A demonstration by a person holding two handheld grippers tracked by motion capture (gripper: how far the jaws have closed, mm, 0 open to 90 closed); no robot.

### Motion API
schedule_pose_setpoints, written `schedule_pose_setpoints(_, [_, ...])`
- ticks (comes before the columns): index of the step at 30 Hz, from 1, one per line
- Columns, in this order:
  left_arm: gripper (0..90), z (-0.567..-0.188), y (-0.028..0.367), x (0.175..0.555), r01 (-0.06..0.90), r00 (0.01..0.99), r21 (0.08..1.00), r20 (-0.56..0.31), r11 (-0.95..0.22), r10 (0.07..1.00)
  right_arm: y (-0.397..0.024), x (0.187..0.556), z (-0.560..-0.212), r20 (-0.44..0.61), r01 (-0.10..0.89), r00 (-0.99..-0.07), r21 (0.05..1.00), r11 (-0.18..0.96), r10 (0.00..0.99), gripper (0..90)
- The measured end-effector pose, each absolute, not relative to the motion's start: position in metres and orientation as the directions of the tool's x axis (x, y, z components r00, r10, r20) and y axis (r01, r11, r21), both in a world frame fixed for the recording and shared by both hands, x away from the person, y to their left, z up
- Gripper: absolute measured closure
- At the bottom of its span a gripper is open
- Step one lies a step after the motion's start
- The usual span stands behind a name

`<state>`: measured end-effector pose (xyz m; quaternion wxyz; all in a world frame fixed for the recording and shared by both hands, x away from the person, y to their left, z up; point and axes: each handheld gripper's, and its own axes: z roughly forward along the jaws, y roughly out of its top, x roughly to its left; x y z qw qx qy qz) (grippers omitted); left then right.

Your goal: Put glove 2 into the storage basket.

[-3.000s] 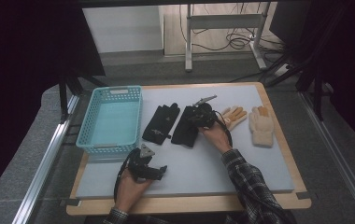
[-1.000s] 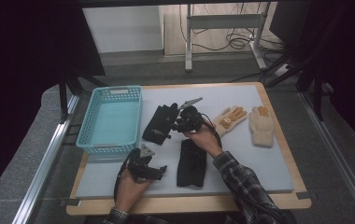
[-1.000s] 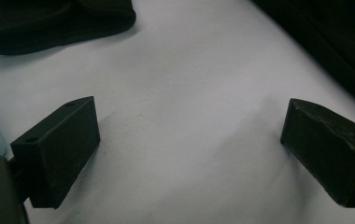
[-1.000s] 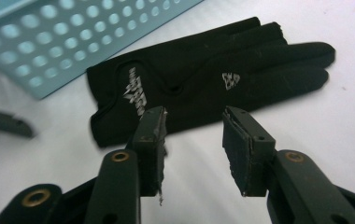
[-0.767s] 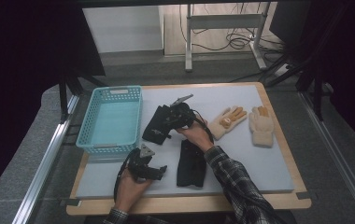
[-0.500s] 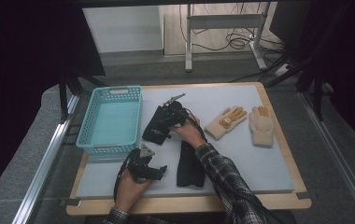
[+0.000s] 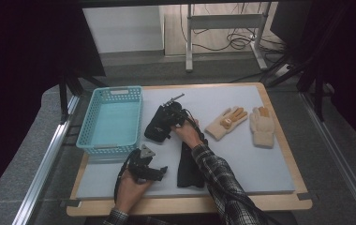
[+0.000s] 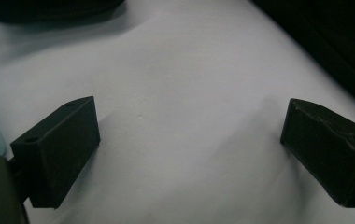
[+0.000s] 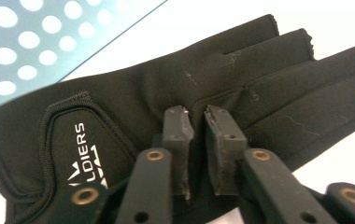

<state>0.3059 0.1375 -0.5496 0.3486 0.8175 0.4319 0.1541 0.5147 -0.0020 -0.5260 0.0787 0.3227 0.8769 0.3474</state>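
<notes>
A black glove (image 7: pixel 156 125) lies flat on the grey mat just right of the blue basket (image 7: pixel 86 127). My right gripper (image 7: pixel 166 121) is down on it. In the right gripper view its jaws have just been closing, and the right gripper (image 9: pixel 196 116) now pinches a raised fold of this black glove (image 9: pixel 133 93) near its fingers. A second black glove (image 7: pixel 189 161) lies nearer the front edge, under my right forearm. My left gripper (image 7: pixel 159 171) rests low on the mat at the front. In its own view the left gripper (image 8: pixel 189 135) stands open, with bare mat between the pads.
A tan glove (image 7: pixel 225 123) and a cream glove (image 7: pixel 262 126) lie side by side at the right of the mat. Nothing lies in the basket (image 9: pixel 35 42). The wooden table edge (image 7: pixel 190 205) runs along the front; a metal rail (image 7: pixel 45 164) flanks the left.
My right hand has moved left, away from the second black glove at the front, onto the glove beside the basket, and its jaws have closed there. The left hand has kept still.
</notes>
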Motion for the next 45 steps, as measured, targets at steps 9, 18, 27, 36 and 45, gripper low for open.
schedule_pose_setpoints(9, [4.9, -0.550, 0.138, 0.306, 0.599, 0.579, 0.703, -0.050, -0.384, 0.813, -0.004, 0.506, -0.512, 0.011, 0.443, -0.813, 0.661, 0.606, 0.582, 87.7])
schedule_pose_setpoints(18, [4.9, -0.550, 0.138, 0.306, 0.599, 0.580, 0.703, -0.050, -0.384, 0.813, -0.014, 0.492, -0.489, 0.005, 0.401, -0.835, 0.690, 0.603, 0.550, 87.7])
schedule_pose_setpoints(27, [4.9, -0.550, 0.138, 0.306, 0.599, 0.580, 0.703, -0.050, -0.384, 0.813, -0.030, 0.479, -0.464, 0.007, 0.382, -0.843, 0.710, 0.591, 0.537, 87.7])
schedule_pose_setpoints(36, [4.9, -0.550, 0.138, 0.306, 0.598, 0.580, 0.702, -0.048, -0.386, 0.813, -0.060, 0.463, -0.445, 0.020, 0.371, -0.856, 0.719, 0.587, 0.516, 87.7])
schedule_pose_setpoints(45, [4.9, -0.550, 0.138, 0.306, 0.597, 0.582, 0.701, -0.045, -0.390, 0.812, -0.094, 0.436, -0.428, 0.043, 0.363, -0.865, 0.741, 0.565, 0.499, 87.6])
